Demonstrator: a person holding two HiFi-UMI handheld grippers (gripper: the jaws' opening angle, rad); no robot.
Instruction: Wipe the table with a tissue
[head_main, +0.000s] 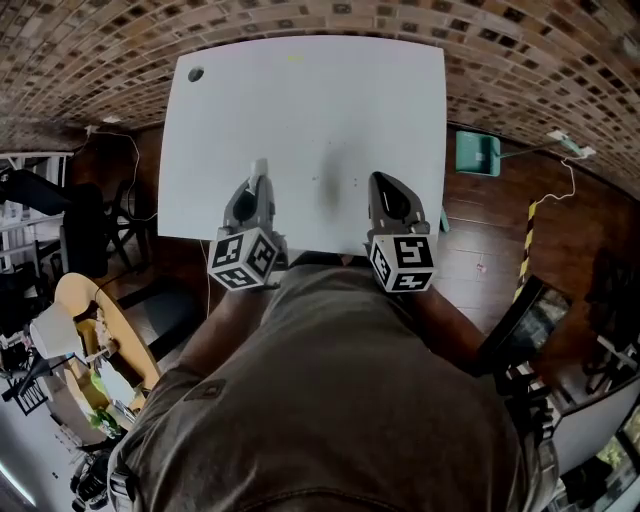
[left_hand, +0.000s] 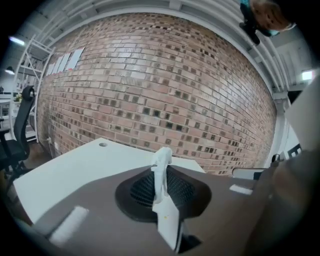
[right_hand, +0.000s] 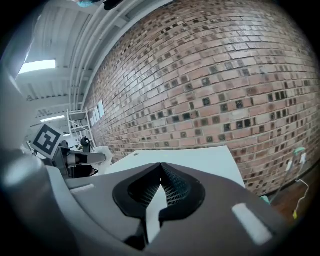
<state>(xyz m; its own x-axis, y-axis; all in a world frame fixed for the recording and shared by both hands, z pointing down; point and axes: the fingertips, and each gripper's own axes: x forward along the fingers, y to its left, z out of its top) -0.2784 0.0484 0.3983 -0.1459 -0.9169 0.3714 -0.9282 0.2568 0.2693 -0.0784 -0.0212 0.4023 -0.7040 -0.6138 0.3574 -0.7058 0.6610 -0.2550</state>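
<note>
Status: wipe not visibly started.

- Left claw (head_main: 257, 186) is clamped on a tissue (head_main: 258, 167). In the left gripper view the claw (left_hand: 161, 171) is pinched tight, with the white tissue (left_hand: 162, 159) twisted into a thin upright strip that sticks out past the tips. Only a small bit is exposed.
- Right claw (head_main: 382, 182) is closed and empty. In its own view the tips (right_hand: 161, 166) meet with nothing between them. Only the pale worktop (right_hand: 200, 159) shows through the gap lower down.
- Both claws sit side by side over the near edge of the white worktop (head_main: 300, 110), close to the person's body and pointing toward the brick wall (head_main: 520, 60). Judging by the left gripper view, the tissue is held above the surface, not touching it.
- The right gripper view also catches the tissue (right_hand: 103, 153) in the left claw, off to its left.
- There is a faint grey smudge (head_main: 335, 172) mid-worktop, between and just ahead of the two claws, with a few dark specks beside it. That's the likely target. The far half looks clean apart from the grommet hole (head_main: 195, 73) in the far-left corner.
- A green dustpan (head_main: 478, 152) lies on the floor to the right and isn't involved.

Done: tissue in hand, person at the worktop. Left: lower the tissue to the surface, sweep the smudge area, then cover the rest. The tissue is bunched narrow, so contact area looks small and I'd expect many passes.
</note>
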